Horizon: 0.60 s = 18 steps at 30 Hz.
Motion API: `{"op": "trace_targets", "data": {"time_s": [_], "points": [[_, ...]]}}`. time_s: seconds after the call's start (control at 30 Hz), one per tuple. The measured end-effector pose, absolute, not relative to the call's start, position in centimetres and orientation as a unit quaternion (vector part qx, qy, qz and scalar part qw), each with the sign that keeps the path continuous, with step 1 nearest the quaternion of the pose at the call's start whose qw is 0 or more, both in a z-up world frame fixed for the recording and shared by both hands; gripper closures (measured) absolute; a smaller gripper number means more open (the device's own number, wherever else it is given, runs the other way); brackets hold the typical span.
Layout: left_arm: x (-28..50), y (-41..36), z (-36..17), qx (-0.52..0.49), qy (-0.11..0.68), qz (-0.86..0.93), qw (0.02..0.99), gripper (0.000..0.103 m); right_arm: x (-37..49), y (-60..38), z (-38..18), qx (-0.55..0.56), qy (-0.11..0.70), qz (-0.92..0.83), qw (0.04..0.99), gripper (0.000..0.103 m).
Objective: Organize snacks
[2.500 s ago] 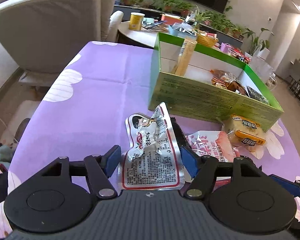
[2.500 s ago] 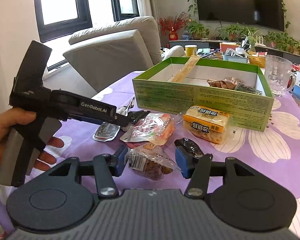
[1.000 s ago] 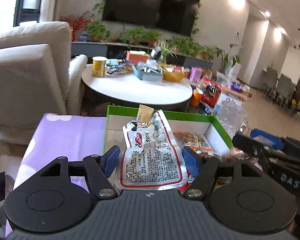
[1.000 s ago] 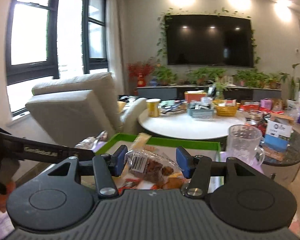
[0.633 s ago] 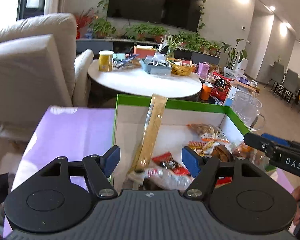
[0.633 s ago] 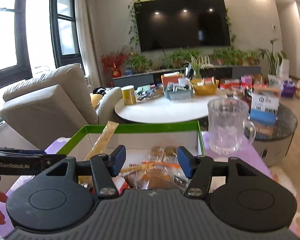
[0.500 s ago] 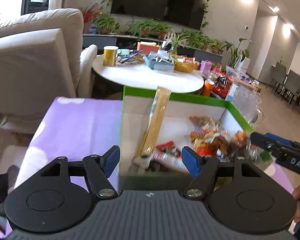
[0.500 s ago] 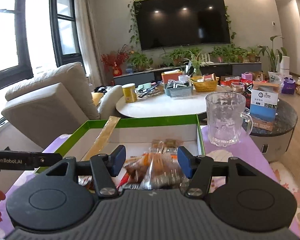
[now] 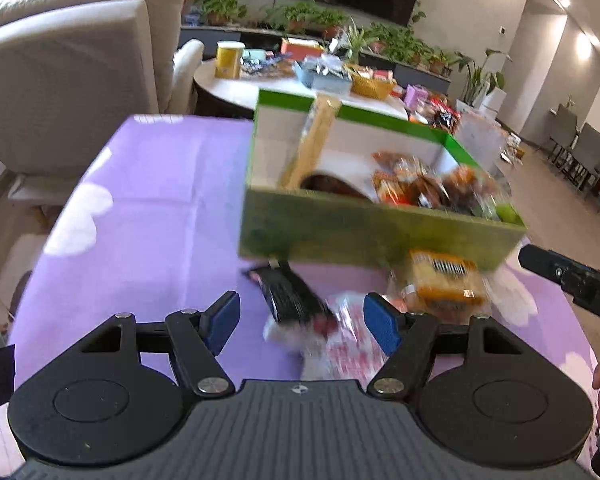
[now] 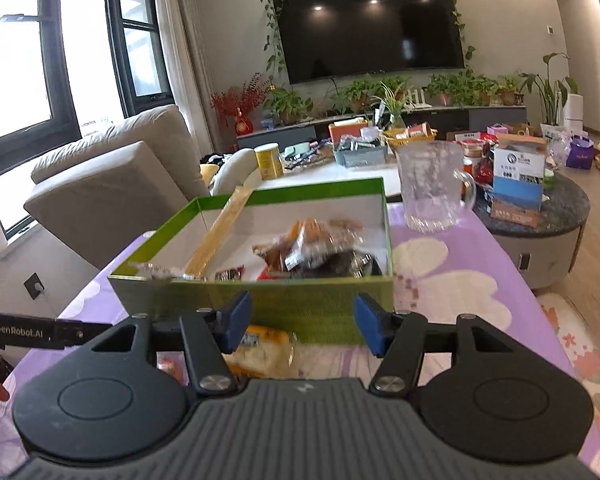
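Note:
A green box (image 9: 372, 228) stands on the purple tablecloth (image 9: 148, 216) and holds several snack packets (image 9: 424, 188) and a long tan stick pack (image 9: 312, 140). My left gripper (image 9: 300, 322) is open and empty, above a black packet (image 9: 288, 296) and a pink-white packet (image 9: 352, 352) lying in front of the box. An orange-yellow packet (image 9: 440, 280) lies by the box's front wall. My right gripper (image 10: 300, 322) is open and empty, in front of the box (image 10: 300, 304), with the orange-yellow packet (image 10: 260, 348) below it. The snack packets (image 10: 312, 248) also show in the right wrist view.
A glass mug (image 10: 432, 184) stands on the cloth behind the box's right corner. A beige armchair (image 9: 60, 72) is at the left. A round white table (image 10: 332, 168) with clutter sits behind, and a dark round table (image 10: 540, 208) at the right.
Both grippers let go of their packets into the box, then drew back and dipped toward the table in front of it. The left now looks down at the loose packets.

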<state>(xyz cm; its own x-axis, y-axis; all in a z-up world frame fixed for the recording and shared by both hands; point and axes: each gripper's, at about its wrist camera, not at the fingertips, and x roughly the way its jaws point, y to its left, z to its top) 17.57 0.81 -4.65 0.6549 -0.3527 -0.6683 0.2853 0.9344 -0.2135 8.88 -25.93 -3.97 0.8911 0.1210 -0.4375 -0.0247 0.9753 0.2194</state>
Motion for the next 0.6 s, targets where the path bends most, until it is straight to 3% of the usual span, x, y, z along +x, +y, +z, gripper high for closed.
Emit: {"op": "trace_targets", "data": {"time_s": [0.17, 0.37, 0.6], "points": [[16.8, 0.2, -5.9, -0.055, 0.407, -0.203, 0.889, 0.037, 7.8, -25.5, -4.1, 0.111, 0.238, 0.062, 0.963, 0.048], [13.6, -1.1, -6.3, -0.057, 0.437, -0.313, 0.841, 0.036, 6.3, -22.9, -4.5, 0.040, 0.238, 0.126, 0.962, 0.048], [11.8, 2.1, -5.2, -0.046, 0.420, -0.262, 0.868, 0.036, 6.8, -21.2, -4.7, 0.022, 0.246, 0.164, 0.955, 0.048]]}}
